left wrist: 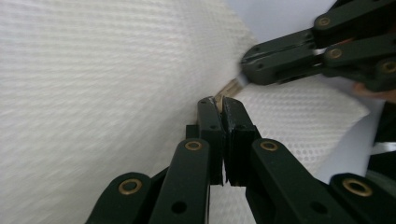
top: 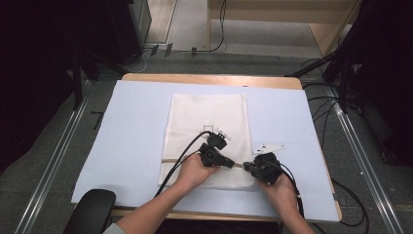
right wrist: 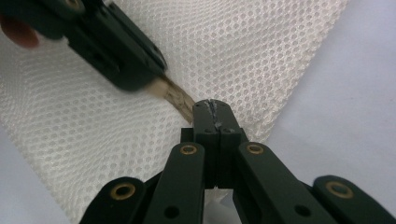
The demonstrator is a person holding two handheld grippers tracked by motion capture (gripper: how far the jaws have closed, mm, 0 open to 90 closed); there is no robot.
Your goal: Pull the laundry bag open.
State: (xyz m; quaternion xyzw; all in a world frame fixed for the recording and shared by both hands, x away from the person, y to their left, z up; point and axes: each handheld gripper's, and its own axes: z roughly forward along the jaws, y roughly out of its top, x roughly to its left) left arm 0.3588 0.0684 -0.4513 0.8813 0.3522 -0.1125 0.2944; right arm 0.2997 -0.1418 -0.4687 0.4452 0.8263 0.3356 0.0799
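A white mesh bag [top: 207,117] lies flat on the pale sheet covering the table. A beige drawstring [top: 239,165] runs across its near end. My left gripper [top: 233,165] is shut on the drawstring [left wrist: 229,87], its jaws pressed together at the tip [left wrist: 218,100]. From the right, my right gripper [top: 247,166] is shut on the same drawstring [right wrist: 177,98], just beyond its closed tip [right wrist: 212,105]. The two tips face each other a short way apart, with the cord stretched between them. In the left gripper view the right gripper [left wrist: 280,60] is at the upper right. In the right gripper view the left gripper [right wrist: 126,51] is at the upper left.
The pale sheet [top: 136,146] covers most of the wooden table [top: 209,78]. A black padded armrest [top: 92,209] sticks up at the near left corner. Cables trail from both grippers over the near edge. Metal rails and cables run along the floor on both sides.
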